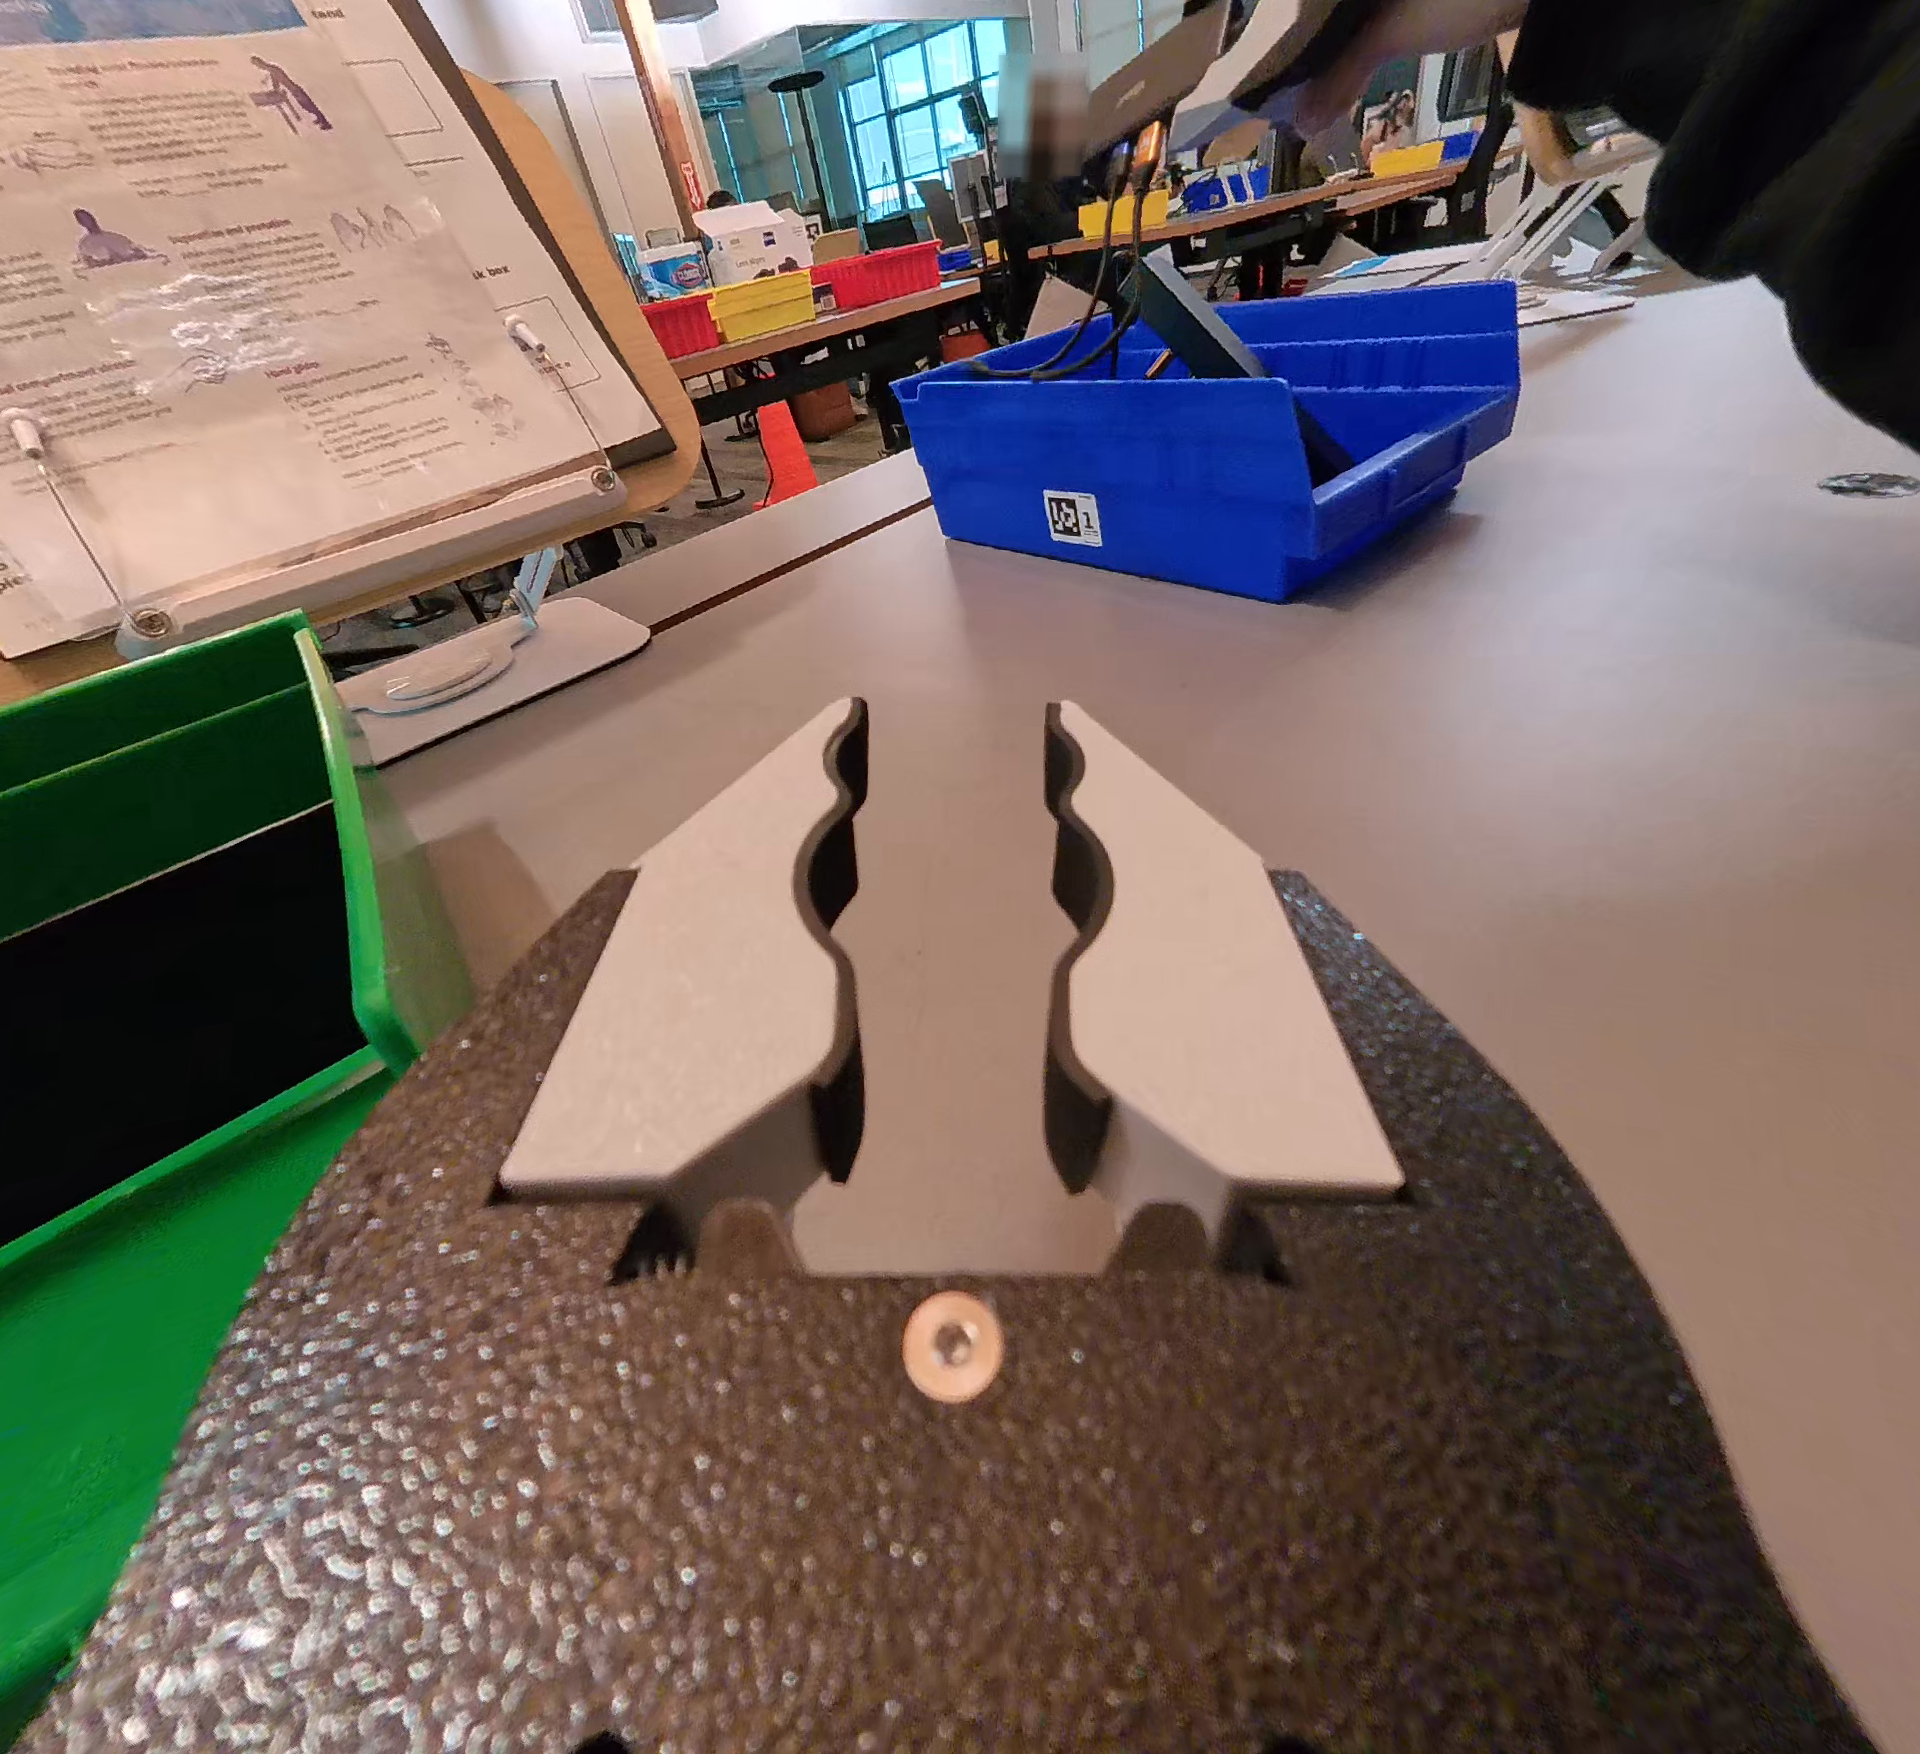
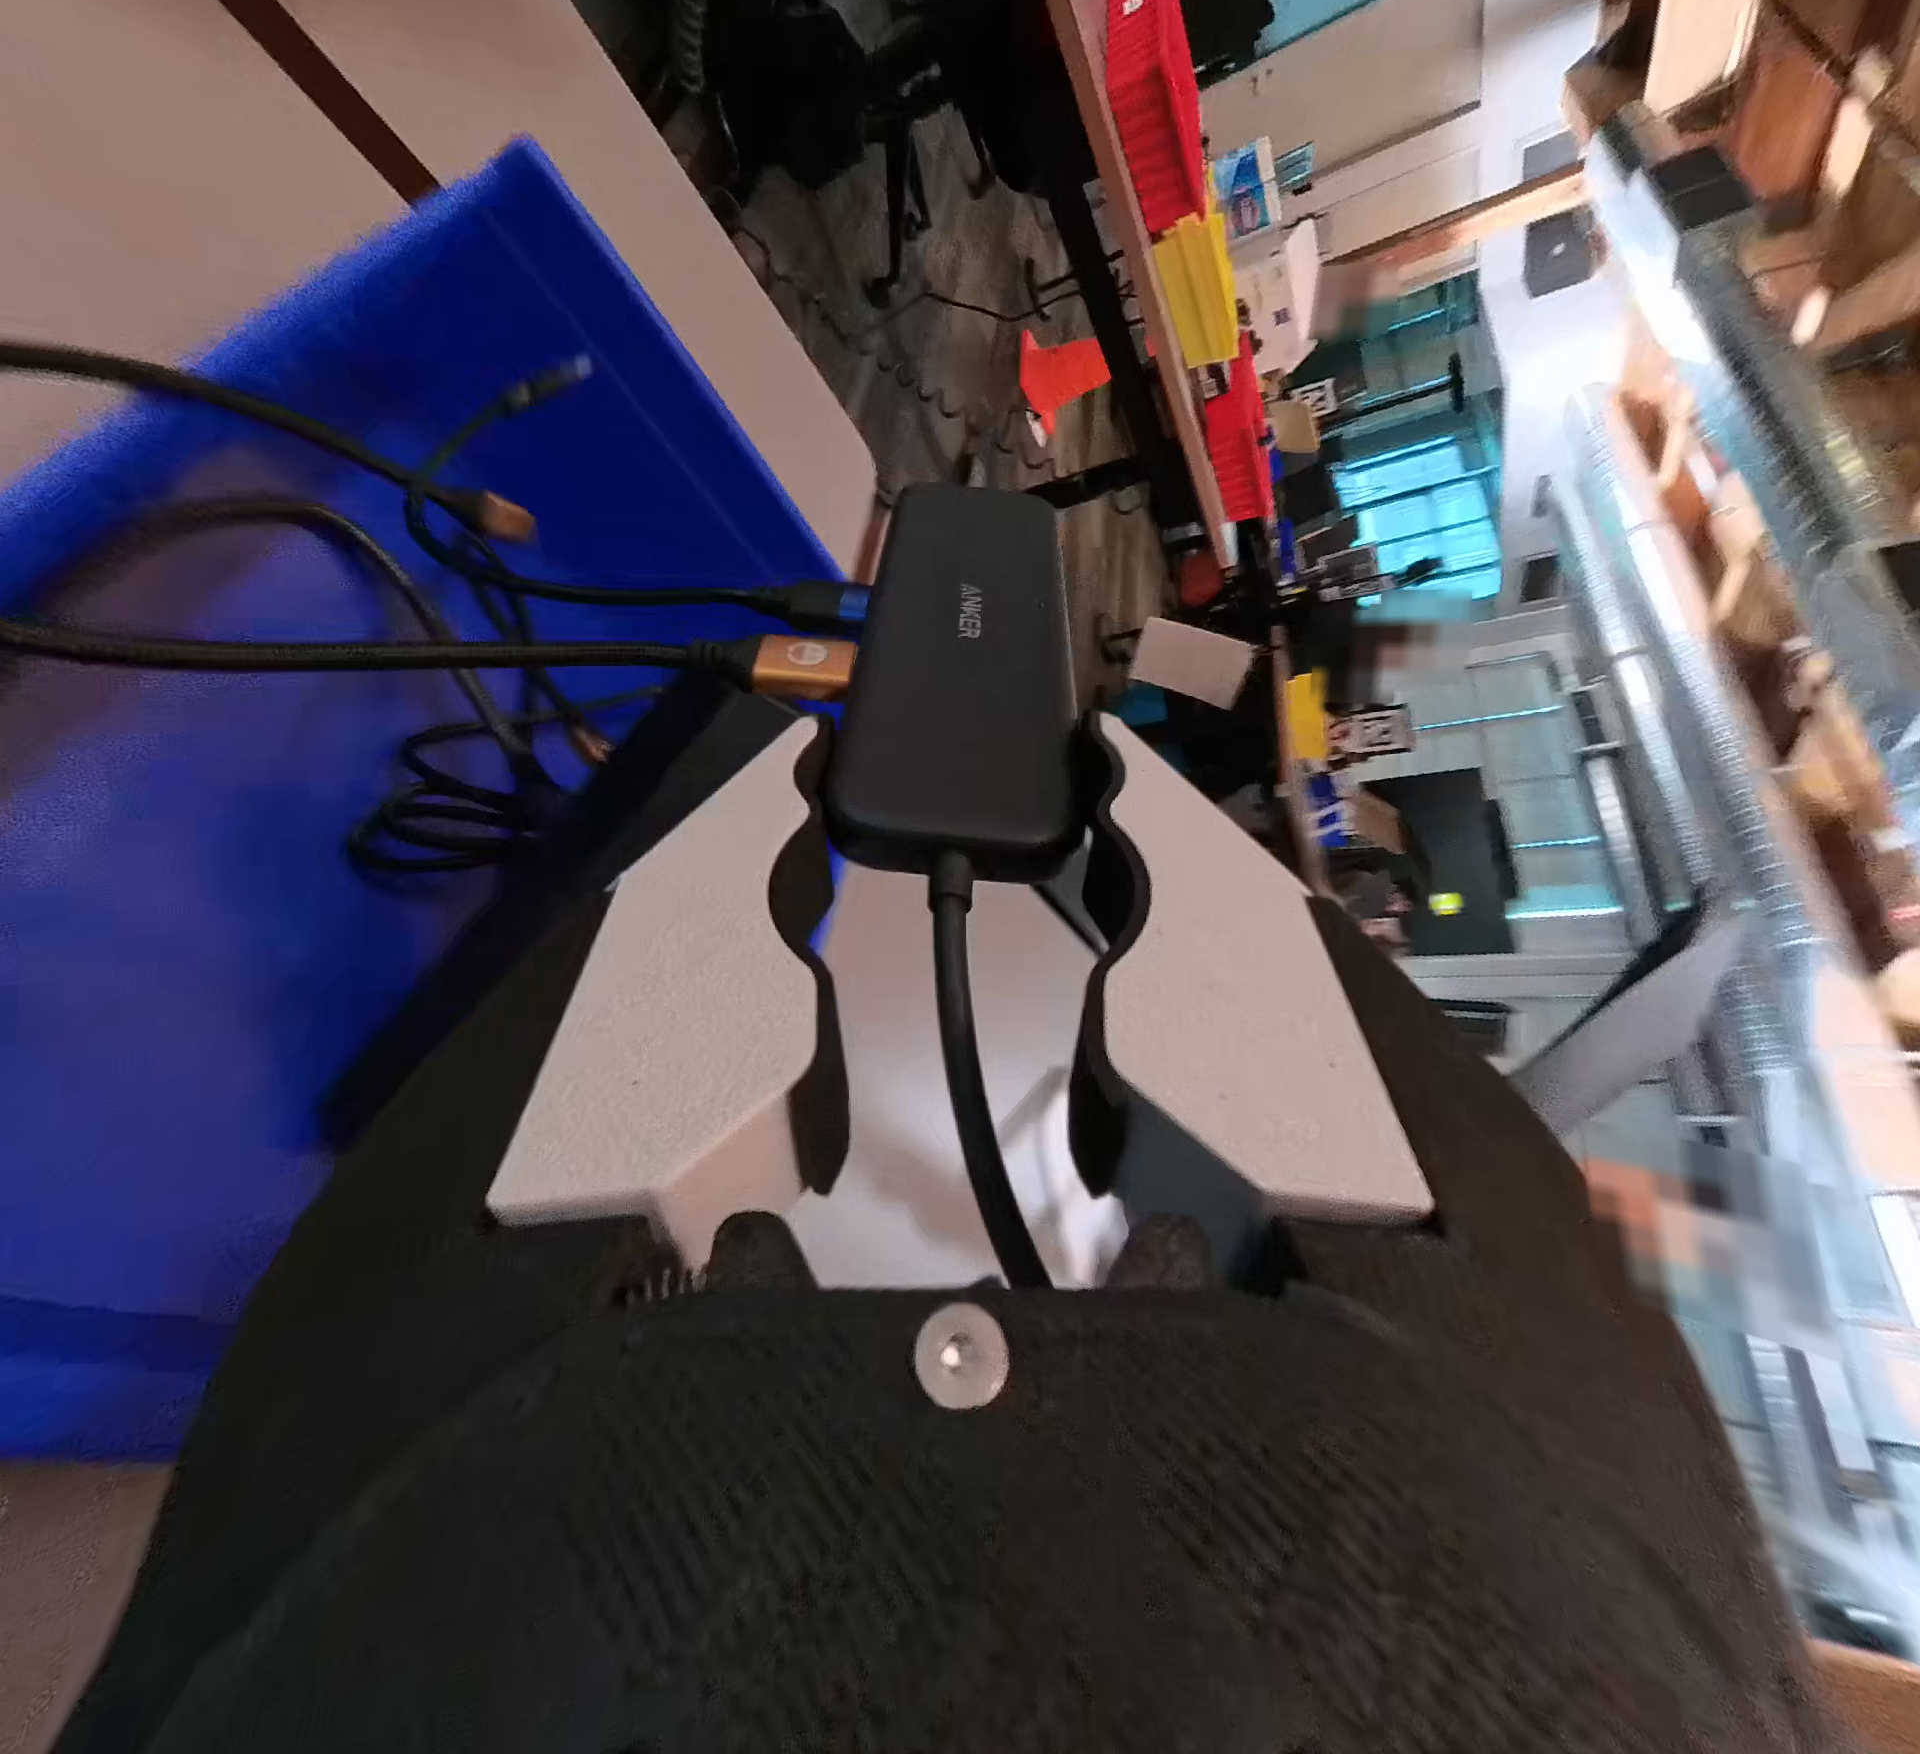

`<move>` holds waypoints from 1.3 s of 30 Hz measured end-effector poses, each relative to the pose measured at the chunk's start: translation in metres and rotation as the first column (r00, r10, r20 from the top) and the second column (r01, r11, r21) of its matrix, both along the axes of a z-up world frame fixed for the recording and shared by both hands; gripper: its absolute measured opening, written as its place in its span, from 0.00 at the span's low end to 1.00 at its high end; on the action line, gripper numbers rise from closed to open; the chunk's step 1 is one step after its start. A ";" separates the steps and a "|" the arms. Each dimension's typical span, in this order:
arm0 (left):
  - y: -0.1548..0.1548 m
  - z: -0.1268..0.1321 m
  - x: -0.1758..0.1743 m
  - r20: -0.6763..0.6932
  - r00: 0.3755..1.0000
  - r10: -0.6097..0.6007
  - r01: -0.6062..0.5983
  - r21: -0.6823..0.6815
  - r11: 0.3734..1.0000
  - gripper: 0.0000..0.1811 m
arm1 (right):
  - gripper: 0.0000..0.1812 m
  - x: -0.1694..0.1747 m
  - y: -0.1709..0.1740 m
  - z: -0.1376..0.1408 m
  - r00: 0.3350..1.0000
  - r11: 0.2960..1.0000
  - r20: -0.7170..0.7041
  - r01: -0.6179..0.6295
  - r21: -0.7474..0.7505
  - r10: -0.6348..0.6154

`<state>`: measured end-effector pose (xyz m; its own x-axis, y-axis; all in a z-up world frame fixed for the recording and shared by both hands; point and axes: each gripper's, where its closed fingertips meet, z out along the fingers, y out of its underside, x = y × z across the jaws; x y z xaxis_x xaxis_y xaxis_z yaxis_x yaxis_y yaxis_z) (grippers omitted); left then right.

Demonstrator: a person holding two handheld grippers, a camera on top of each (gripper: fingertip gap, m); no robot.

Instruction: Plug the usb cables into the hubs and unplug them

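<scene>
My right gripper (image 2: 956, 748) is shut on a black USB hub (image 2: 956, 655) and holds it in the air above the blue bin (image 2: 312, 873). Two cables are plugged into the hub's left side, one with an orange plug (image 2: 802, 665) and one with a blue plug (image 2: 831, 603). Their black cords trail down into the bin, where more loose cables (image 2: 468, 499) lie. My left gripper (image 1: 954, 738) is open and empty, low over the grey table (image 1: 1455, 821). In the left wrist view the right gripper (image 1: 1195, 83) hangs high over the blue bin (image 1: 1195, 468), with the plugged cables (image 1: 1127, 208) dangling.
A green bin (image 1: 156, 925) stands close at my left gripper's left. A document stand with printed sheets (image 1: 260, 250) is behind it. A dark flat piece (image 1: 1216, 343) leans inside the blue bin. A dark sleeve (image 1: 1766, 94) fills the upper right.
</scene>
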<state>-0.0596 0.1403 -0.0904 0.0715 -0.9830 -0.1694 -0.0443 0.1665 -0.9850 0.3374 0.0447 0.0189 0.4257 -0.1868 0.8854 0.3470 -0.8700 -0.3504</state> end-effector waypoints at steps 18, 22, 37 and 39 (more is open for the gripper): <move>-0.003 -0.006 0.003 -0.040 0.999 -0.002 0.003 0.021 1.000 0.17 | 0.26 -0.048 0.033 -0.106 0.849 0.918 -0.455 -0.368 -0.145 0.268; -0.003 -0.006 0.003 -0.042 0.999 -0.004 0.005 0.019 1.000 0.17 | 0.26 -0.052 0.019 -0.111 0.845 0.932 -0.483 -0.335 -0.141 0.231; 0.002 -0.007 -0.003 -0.064 0.997 0.039 -0.038 0.020 0.999 0.18 | 0.41 -0.094 -0.030 -0.080 0.797 0.963 -0.545 -0.173 0.208 0.261; 0.016 -0.001 -0.011 -0.076 0.993 0.093 -0.093 0.006 0.996 0.20 | 0.42 -0.126 -0.022 -0.085 0.730 0.925 -0.590 -0.155 0.347 0.344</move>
<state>-0.0708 0.1565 -0.0915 0.1496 -0.9721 -0.1805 -0.1348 0.1608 -0.9777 0.2109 0.0228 -0.0661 0.9289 -0.1696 0.3293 0.1555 -0.6285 -0.7621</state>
